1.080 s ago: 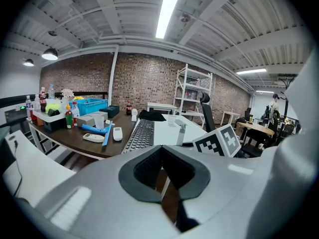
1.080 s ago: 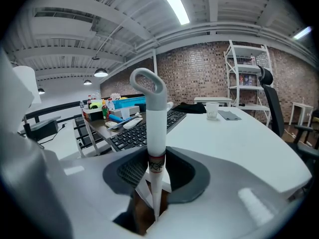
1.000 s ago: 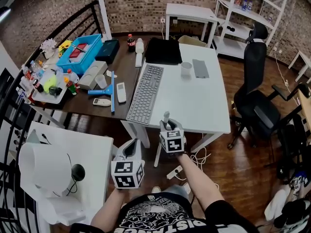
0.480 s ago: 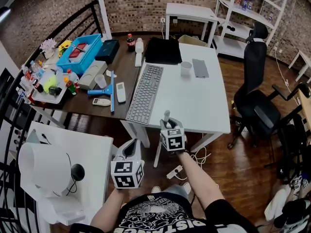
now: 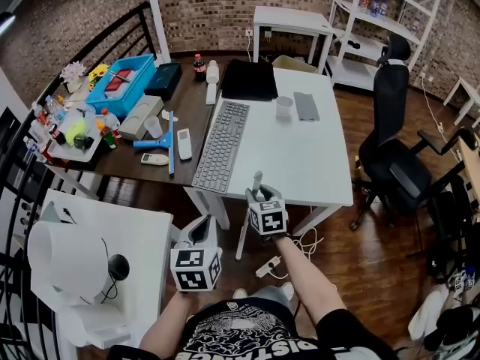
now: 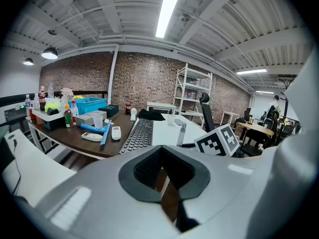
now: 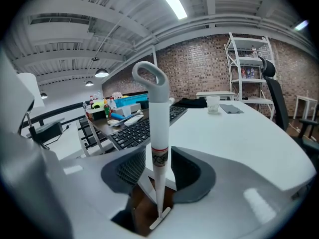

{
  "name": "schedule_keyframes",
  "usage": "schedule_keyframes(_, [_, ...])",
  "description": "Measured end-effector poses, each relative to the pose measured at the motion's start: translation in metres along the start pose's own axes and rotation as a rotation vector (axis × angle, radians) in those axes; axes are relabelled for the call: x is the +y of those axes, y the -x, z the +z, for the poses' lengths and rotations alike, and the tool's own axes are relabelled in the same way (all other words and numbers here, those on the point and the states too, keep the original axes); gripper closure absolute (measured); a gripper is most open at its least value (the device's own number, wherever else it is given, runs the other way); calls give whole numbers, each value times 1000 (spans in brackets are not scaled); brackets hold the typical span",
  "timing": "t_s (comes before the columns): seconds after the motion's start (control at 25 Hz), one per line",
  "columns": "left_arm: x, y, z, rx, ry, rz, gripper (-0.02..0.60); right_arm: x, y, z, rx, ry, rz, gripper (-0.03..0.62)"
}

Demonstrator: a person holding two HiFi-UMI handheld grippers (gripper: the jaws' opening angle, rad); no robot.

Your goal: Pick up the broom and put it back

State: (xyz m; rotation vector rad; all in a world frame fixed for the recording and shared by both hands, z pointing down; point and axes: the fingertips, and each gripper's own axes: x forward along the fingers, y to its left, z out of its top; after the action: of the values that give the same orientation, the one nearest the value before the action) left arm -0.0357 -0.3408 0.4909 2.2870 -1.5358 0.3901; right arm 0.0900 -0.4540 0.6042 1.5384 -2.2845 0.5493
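You are holding the right gripper [image 5: 259,194] at the near edge of the white table [image 5: 307,160], and its jaws are opening around the broom [image 7: 158,128]. The broom's white handle is standing upright between the two dark pads [image 7: 130,169]. A thin gap is showing on its left side, so the pads are not pressing on it. The handle is ending in a loop at the top, it is carrying a red-banded label lower down, and it is narrowing towards a small flat foot below the jaws. From the head view only the grey top of the handle is poking up above the gripper's marker cube [image 5: 269,218]. You are keeping the left gripper [image 5: 201,234] lower and to the left, above the gap between the white table and a second white surface [image 5: 142,238]. Its jaws are lying together at the tips with nothing between them, and only brown floor is showing through the space behind the pads. Beyond the right gripper a grey keyboard [image 5: 222,145] is lying along the white table's left edge. Just left of it, a blue long-handled tool [image 5: 169,141] is resting on the dark table [image 5: 196,105].
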Motion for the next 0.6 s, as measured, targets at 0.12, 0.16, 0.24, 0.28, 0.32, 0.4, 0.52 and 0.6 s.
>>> schedule_keyframes(0.12, [-3, 0, 0, 0, -1, -5, 577, 0, 2, 0, 2, -1, 1, 464])
schedule_keyframes(0.16, [-4, 0, 0, 0, -2, -7, 577, 0, 3, 0, 2, -2, 2, 456])
schedule_keyframes(0.24, [-5, 1, -1, 2, -2, -10, 577, 1, 6, -1, 2, -4, 3, 444])
schedule_keyframes(0.28, [-6, 1, -1, 2, -2, -10, 577, 1, 6, -2, 3, -4, 4, 444])
schedule_keyframes(0.32, [-6, 1, -2, 2, -2, -11, 577, 2, 7, -3, 3, -4, 6, 444])
schedule_keyframes(0.4, [-7, 1, -3, 2, -2, -12, 577, 3, 8, -5, 4, -5, 9, 444])
schedule_keyframes(0.52, [-7, 2, -2, 3, -1, -12, 577, 3, 11, -8, 5, -7, 6, 444])
schedule_keyframes(0.6, [-7, 2, -3, 2, 0, -14, 577, 3, 13, -9, 4, -9, 4, 444])
